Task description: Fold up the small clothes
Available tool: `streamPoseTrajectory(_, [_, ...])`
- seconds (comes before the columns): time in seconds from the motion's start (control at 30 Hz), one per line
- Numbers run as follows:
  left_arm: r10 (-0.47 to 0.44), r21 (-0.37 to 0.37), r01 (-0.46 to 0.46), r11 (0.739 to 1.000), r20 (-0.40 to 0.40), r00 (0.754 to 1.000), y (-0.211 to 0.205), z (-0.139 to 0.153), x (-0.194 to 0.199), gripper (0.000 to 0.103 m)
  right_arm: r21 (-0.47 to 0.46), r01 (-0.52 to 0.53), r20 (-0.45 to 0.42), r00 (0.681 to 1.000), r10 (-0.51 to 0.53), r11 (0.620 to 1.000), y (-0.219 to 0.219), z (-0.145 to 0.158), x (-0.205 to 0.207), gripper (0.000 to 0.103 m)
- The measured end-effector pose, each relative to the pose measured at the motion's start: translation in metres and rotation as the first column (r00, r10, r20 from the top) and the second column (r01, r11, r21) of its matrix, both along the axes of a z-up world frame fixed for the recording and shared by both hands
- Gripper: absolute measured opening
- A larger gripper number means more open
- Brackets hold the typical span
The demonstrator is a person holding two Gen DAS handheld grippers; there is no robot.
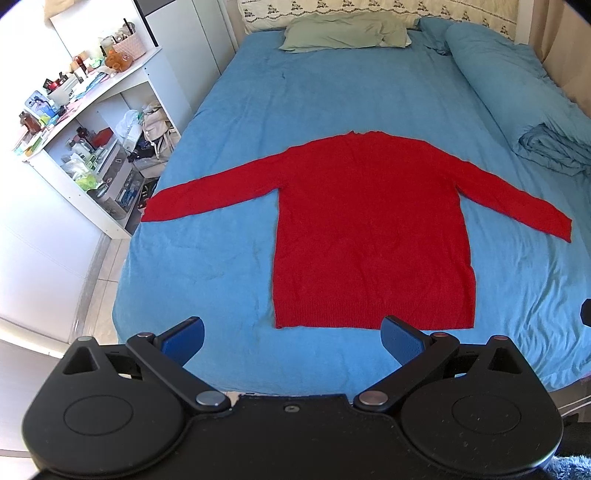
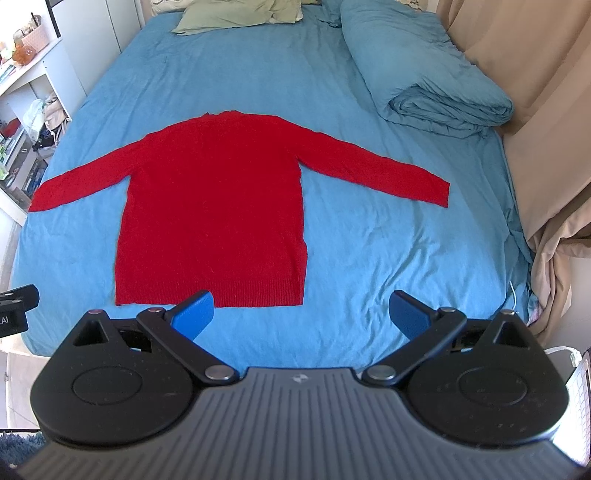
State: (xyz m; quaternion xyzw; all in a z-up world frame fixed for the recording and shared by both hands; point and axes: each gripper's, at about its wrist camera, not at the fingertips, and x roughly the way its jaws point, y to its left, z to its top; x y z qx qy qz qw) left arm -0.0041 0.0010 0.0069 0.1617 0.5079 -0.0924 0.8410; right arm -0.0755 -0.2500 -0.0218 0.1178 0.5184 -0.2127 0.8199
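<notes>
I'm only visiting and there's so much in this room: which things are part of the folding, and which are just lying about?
Part of the job:
red sweater, spread flat with sleeves out
left gripper, open
right gripper, open
blue bed sheet under it

Just lying about:
green pillow
rolled blue duvet
cluttered white shelves
beige curtain

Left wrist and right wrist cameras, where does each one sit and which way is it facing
Left wrist: on the open left gripper at the bed's foot, facing the pillow; its fingers show.
Right wrist: on the open right gripper, further right, facing likewise; its fingers show.
Shared: the flat red sweater.
</notes>
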Motion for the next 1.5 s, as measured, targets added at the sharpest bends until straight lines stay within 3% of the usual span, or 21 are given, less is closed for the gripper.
streamPoseTrajectory(1.5, [0.02, -0.004, -0.019, 1.0, 0.019, 1.0, 0.0095, 0.0047, -0.0022, 0.103, -0.008, 0.0, 0.02, 1.0, 0.001, 1.0, 0.0036, 0.0011, -0.0029, 0.103])
